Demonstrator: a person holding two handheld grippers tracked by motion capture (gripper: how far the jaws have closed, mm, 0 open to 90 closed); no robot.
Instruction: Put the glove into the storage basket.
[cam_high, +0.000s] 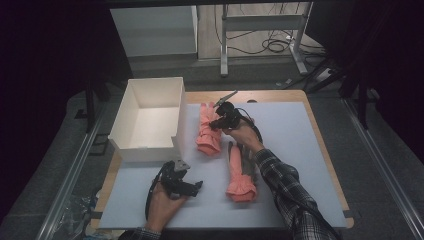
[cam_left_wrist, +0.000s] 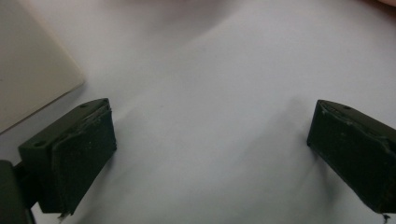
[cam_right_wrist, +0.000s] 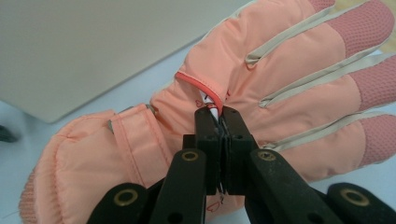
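On mat (cam_high: 290, 145): two pink gloves (cam_high: 209, 129), one box (cam_high: 150, 117).

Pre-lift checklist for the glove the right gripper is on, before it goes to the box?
1. Right gripper shut on far pink glove: ok.
2. Grip depth: pinches only a thin fold or tag at the red-trimmed seam: not ok.
3. White box open, nothing seen inside: ok.
4. Left gripper open, over bare mat: ok.
5. Near pink glove lies apart from the far one: ok.
6. Grip firmness for a lift: cannot tell.
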